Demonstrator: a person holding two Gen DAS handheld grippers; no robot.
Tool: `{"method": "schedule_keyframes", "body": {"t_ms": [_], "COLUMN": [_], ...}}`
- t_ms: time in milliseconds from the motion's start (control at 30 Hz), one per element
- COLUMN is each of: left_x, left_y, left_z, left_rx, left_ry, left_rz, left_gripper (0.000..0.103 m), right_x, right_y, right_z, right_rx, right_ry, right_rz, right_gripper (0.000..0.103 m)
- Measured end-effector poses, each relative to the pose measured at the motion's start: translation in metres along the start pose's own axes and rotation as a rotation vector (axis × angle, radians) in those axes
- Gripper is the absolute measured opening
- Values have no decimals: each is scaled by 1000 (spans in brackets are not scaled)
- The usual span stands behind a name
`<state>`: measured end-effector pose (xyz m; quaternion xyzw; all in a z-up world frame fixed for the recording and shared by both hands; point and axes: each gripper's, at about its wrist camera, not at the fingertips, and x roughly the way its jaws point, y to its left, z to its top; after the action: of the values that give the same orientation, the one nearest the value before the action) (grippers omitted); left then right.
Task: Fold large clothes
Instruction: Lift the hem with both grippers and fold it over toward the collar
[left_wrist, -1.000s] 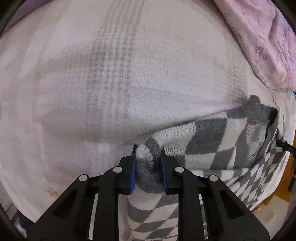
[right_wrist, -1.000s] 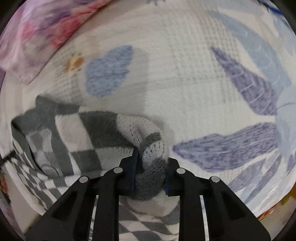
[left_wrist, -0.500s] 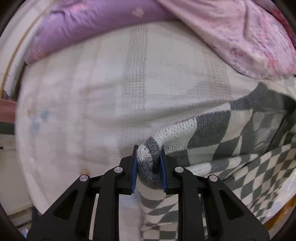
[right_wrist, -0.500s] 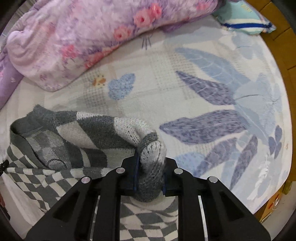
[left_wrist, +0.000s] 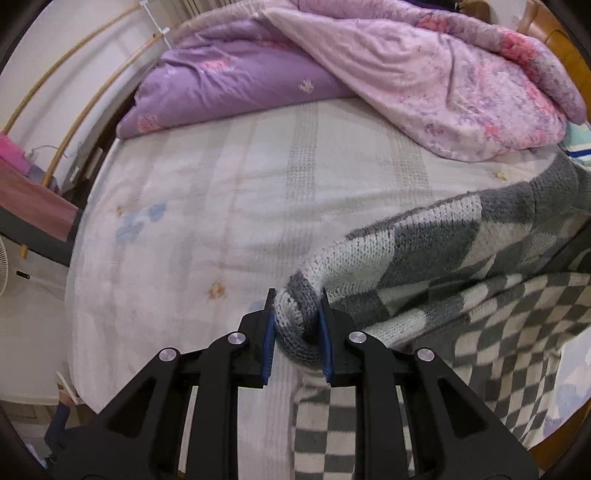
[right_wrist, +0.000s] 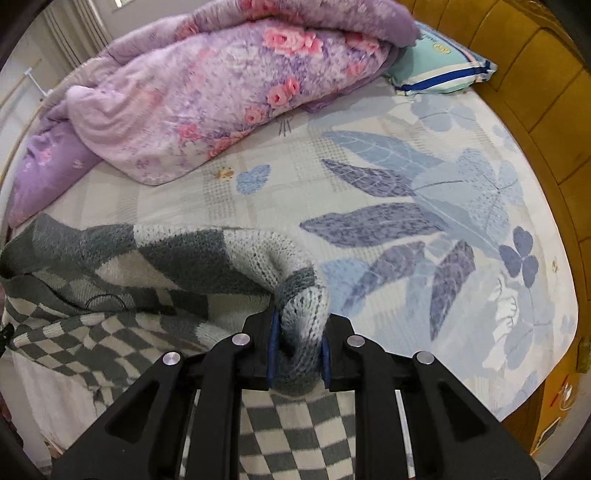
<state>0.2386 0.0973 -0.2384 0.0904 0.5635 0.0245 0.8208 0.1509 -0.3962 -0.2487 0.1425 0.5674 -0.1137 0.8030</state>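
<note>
My left tongs are clamped on a bunched fold of the grey-and-white checked knit sweater, and my right tongs pinch another fold of that sweater just as tightly, blue pads pressed into the wool. The sweater hangs between the two grips, raised above the bed. A purple floral quilt is heaped at the far side.

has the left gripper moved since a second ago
Yes. The left gripper, shut on the sweater, has lifted away from the bed sheet: the purple quilt and bed edge, unseen earlier, now show.
</note>
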Motion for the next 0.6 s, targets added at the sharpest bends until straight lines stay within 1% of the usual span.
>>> {"method": "schedule_keyframes", "body": {"t_ms": [67,167,233,333,400,467,500,533,567,600], "left_x": [-14,-38,-51,-63,-66,-63,-57,-51,-39,-30], "left_y": [4,10,13,14,11,7,4,2,-1,-3], "left_z": [-21,-60,-91,-141,-174,-215,-240,-256,-280,-293], "left_rx": [-15,-60,-79,-114,-121,-135,-146,-156,-168,-171], "left_ry": [-5,-19,-23,-7,3,30,65,90,130,156], "left_rz": [4,-2,0,-3,11,19,14,10,4,4], "left_gripper": [19,19,19,19,19,19,19,19,19,19], "right_x": [-14,-37,-47,-58,-60,-53,-44,-36,-22,-3], "right_y": [-6,-14,-22,-37,-43,-49,-55,-60,-65,-72], "right_z": [-19,-60,-89,-137,-174,-207,-227,-241,-257,-277], "right_rx": [-15,-50,-56,-54,-77,-83,-69,-57,-52,-45], "right_ry": [-26,-76,-98,-126,-131,-104,-74,-48,-4,46], "right_rz": [20,35,52,89,88,89,96,98,94,83], "right_gripper": [16,16,16,16,16,16,17,17,17,17]}}
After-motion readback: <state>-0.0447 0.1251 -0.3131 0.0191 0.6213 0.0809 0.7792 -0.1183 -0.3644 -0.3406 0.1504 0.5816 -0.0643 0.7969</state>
